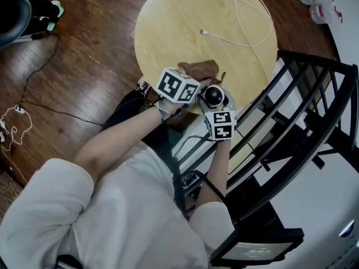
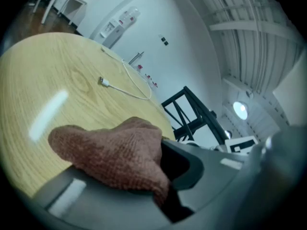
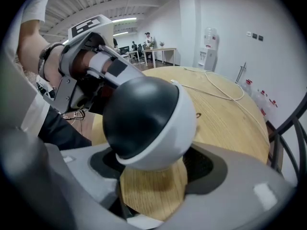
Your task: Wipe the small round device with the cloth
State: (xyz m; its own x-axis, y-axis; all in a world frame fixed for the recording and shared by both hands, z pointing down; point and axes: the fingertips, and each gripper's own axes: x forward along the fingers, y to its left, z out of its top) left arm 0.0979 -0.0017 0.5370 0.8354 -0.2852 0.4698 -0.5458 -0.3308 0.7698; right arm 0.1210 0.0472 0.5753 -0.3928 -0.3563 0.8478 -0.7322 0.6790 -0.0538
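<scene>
The right gripper [image 3: 153, 176], jaws wide, clamps the small round device [image 3: 144, 123] over the near edge of the table [image 3: 230, 123], while the left gripper [image 2: 158, 186] pinches the cloth [image 2: 110, 152] just left of it.

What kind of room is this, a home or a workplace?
Probably an open-plan office: a water dispenser against the white wall, desks with people at the far end, and a round wooden table.
</scene>
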